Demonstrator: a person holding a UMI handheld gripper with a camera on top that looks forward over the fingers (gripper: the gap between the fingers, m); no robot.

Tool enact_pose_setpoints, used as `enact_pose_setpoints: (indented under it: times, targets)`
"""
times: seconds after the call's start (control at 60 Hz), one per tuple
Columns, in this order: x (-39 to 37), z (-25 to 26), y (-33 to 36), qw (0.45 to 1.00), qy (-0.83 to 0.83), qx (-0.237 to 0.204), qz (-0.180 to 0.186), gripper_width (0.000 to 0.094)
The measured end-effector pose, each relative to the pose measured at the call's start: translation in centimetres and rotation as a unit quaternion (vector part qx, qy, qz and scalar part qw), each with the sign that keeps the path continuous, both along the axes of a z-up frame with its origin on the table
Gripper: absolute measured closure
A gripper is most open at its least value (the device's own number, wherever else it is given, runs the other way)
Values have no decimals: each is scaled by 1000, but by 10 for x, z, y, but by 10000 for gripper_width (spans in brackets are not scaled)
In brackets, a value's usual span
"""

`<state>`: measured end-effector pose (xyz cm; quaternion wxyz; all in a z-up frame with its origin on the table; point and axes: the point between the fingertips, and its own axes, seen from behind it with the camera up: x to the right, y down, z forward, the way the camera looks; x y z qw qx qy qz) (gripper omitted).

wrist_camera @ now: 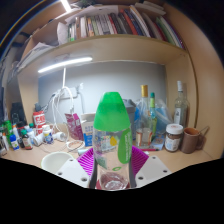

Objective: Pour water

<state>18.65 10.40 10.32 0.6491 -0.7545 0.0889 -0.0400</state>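
At the left of the frame, small bottles (22,135) crowd your desk (60,158) under the bookshelf (110,45). In the centre, your gripper (112,160) is pinching the green-capped water bottle (111,140), both pink pads (88,160) pressed to its sides. To its right stand taller bottles (148,115) and a jar (174,137).

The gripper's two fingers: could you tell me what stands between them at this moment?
In the gripper view, a clear bottle with a green cap stands upright between the gripper's pink-padded fingers, which close against its sides.
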Motion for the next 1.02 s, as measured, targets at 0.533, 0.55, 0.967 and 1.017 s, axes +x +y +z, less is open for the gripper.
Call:
enact_pose_setpoints:
  times: [0.533,0.55,0.967,1.017]
  targets:
    - [-10,9,-71,997,26,-74,-15,94]
    - [-11,11,-77,997,28,-75,-16,93]
    - [-95,113,-286,995,16,-92,-35,95]
    - [-108,126,-311,995,13,-93,-36,93]
